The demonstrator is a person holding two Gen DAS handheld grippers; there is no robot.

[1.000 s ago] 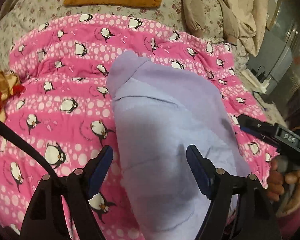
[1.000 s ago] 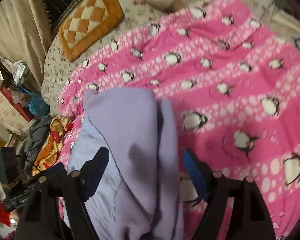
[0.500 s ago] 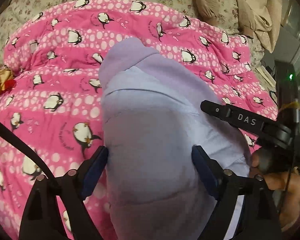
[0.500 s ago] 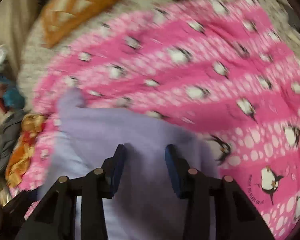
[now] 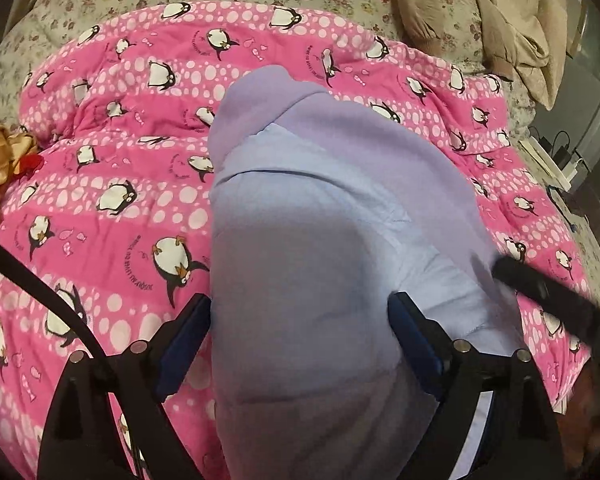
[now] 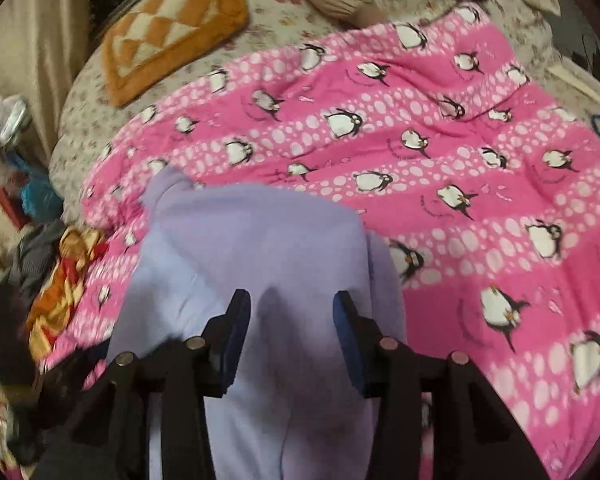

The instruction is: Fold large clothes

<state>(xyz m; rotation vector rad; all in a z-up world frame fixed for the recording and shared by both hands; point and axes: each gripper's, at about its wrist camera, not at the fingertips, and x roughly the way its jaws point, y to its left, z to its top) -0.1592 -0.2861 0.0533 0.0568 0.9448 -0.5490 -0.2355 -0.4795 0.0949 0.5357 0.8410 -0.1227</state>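
A lavender garment (image 5: 320, 200) lies folded into a long strip on a pink penguin blanket (image 5: 120, 220). My left gripper (image 5: 298, 304) hovers over its near end. The jaws are opening wide, the cloth lies between them, and the pads do not press it. In the right wrist view the same garment (image 6: 260, 232) lies on the blanket (image 6: 460, 160). My right gripper (image 6: 291, 298) is over its middle, jaws narrow and opening slightly, with the cloth beneath them and no grip visible. A blurred black part of the right tool (image 5: 560, 296) crosses the left view.
An orange checked cushion (image 6: 172, 28) lies on the floral bedsheet (image 5: 60, 20) beyond the blanket. Beige clothes (image 5: 500, 28) are heaped at the far right. A red and yellow cloth (image 6: 64, 272) sits off the blanket's left edge, with clutter beside the bed.
My left gripper sank closer to the garment and its jaws spread wider. My right gripper's jaws narrowed and it shifted over the garment's middle.
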